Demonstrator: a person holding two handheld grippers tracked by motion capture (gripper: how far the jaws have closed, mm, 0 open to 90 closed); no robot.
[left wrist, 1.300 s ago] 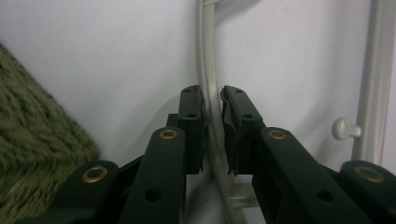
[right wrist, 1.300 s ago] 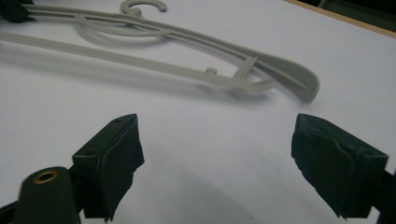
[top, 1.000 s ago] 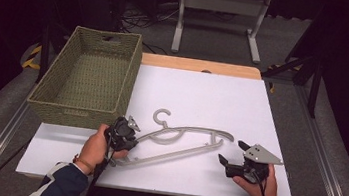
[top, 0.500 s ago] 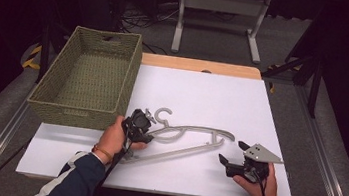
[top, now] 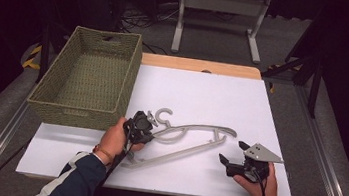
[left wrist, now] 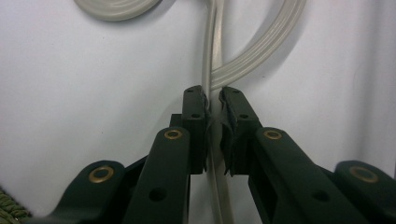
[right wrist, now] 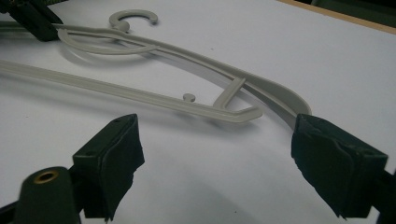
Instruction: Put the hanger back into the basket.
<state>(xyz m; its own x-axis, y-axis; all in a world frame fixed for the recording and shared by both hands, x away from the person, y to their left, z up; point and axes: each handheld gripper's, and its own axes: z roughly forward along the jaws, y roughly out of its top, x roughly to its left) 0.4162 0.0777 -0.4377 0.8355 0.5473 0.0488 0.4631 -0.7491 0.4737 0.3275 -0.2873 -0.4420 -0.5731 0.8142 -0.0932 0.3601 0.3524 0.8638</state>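
Observation:
A grey plastic hanger (top: pixel 194 128) lies flat on the white table (top: pixel 203 94), its hook pointing away from me. My left gripper (top: pixel 145 124) sits at the hanger's left end, just below the hook. In the left gripper view, the left gripper (left wrist: pixel 212 95) is shut on a thin rib of the hanger (left wrist: pixel 254 63). My right gripper (top: pixel 231 152) rests near the hanger's right end, apart from it. Its jaws stand wide open in the right gripper view, where the right gripper (right wrist: pixel 219 149) has only bare table inside it and the hanger (right wrist: pixel 154 95) lies just beyond.
A woven green basket (top: pixel 75 112) stands at the table's left, close behind my left hand. A wooden strip (top: pixel 199 66) runs along the far edge. Beyond the table are a metal frame (top: pixel 219 5) and dark floor.
My left gripper has moved right and slightly forward, from the table beside the hanger onto its left end. The right gripper and the hanger have stayed put.

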